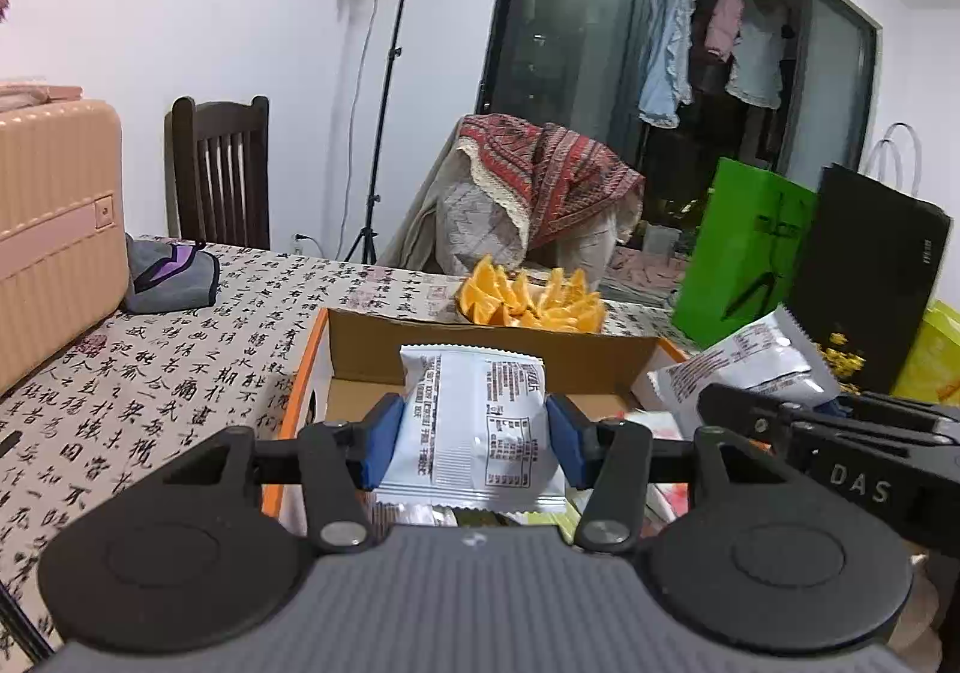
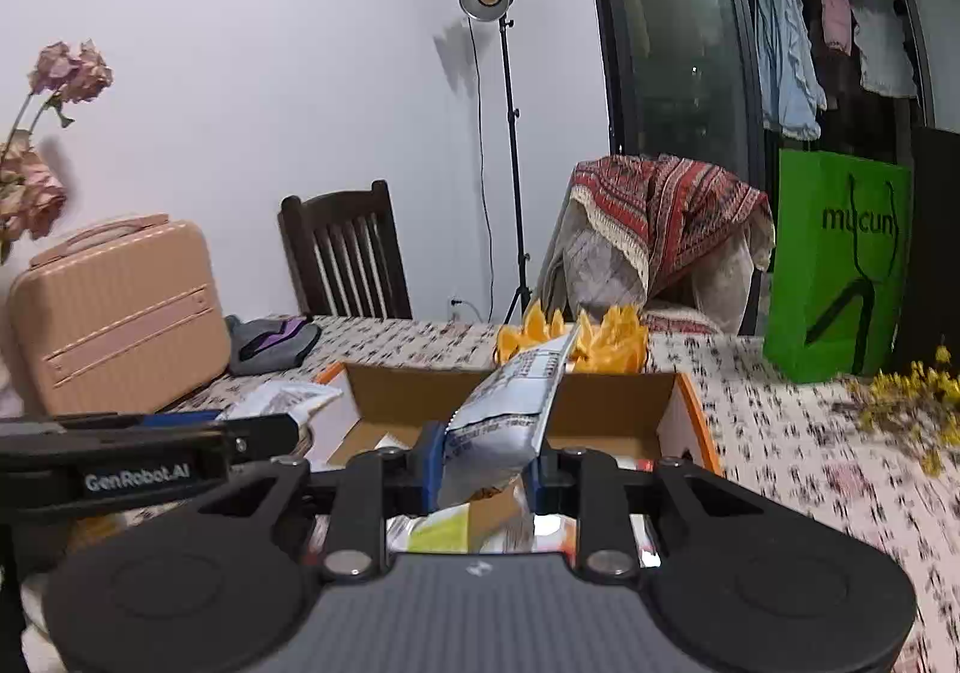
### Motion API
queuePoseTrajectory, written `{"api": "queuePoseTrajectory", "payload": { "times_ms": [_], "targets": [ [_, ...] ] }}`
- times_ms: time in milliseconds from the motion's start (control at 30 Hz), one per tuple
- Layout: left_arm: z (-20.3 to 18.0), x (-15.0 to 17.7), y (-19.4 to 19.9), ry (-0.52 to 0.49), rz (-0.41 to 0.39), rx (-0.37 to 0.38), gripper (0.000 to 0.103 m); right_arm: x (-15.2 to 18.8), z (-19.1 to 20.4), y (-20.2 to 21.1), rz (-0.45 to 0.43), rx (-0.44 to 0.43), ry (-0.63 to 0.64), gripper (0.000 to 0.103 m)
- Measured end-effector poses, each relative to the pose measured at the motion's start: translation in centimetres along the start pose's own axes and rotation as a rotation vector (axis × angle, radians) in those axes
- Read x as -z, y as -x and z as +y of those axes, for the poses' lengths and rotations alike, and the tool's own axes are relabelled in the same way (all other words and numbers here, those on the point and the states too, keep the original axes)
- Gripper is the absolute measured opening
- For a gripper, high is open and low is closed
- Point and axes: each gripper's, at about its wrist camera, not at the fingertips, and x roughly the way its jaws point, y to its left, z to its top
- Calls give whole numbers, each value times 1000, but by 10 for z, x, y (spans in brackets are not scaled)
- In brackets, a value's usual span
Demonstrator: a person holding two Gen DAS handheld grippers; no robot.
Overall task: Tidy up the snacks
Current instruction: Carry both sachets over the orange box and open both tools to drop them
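Both tools are loaded here. The left tool (image 1: 474, 442) pinches a white snack packet (image 1: 477, 421) flat-on, blue pads pressing its two side edges, the packet held upright above the open cardboard box (image 1: 480, 358). The right tool (image 2: 486, 466) is clamped much narrower on a second silver-white packet (image 2: 513, 403), gripping it edge-on near its lower end so the rest juts up and forward at a tilt over the same box.

These look like light, puffy foil sachets: soft, crinkly, a bit slick. The left packet bows slightly between the pads, so I judge a firm squeeze would crush whatever is inside. The crimped seams at top and bottom are the stiffest places to take hold; the left grip across the middle looks steady, while the right grip low on the body leaves the long end free to flop.

More wrappers lie inside the box under both tools. On the counter (image 1: 150, 373) behind sits a plate of orange wedges (image 1: 531, 301), clear of the box.
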Motion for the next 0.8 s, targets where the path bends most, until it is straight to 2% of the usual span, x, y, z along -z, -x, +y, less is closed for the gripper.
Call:
{"api": "queuePoseTrajectory", "payload": {
  "times_ms": [200,333,433,467,500,533,567,600,667,800],
  "targets": [
    [13,6,-41,26,34,-34,53,8,-8,-31,6,-9,-9,26],
    [21,10,-50,33,47,-35,54,18,-13,-42,24,5,12,26],
    [22,12,-48,21,31,-38,68,23,-14,-47,49,-2,11,27],
    [22,12,-46,18,26,-39,76,24,-14,-48,53,6,10,36],
    [21,11,-46,17,18,-40,83,25,-15,-48,59,13,9,53],
    [21,11,-44,17,8,-44,87,26,-15,-48,59,21,5,63],
    [21,11,-43,19,0,-51,99,26,-17,-46,53,30,-1,83],
    [21,11,-40,24,-13,-64,103,25,-19,-43,42,35,-10,96],
    [22,10,-39,29,-18,-78,103,24,-24,-38,22,29,-35,102],
    [22,7,-34,36,-27,-75,103,22,-27,-34,23,44,-48,103]
  ]
}}
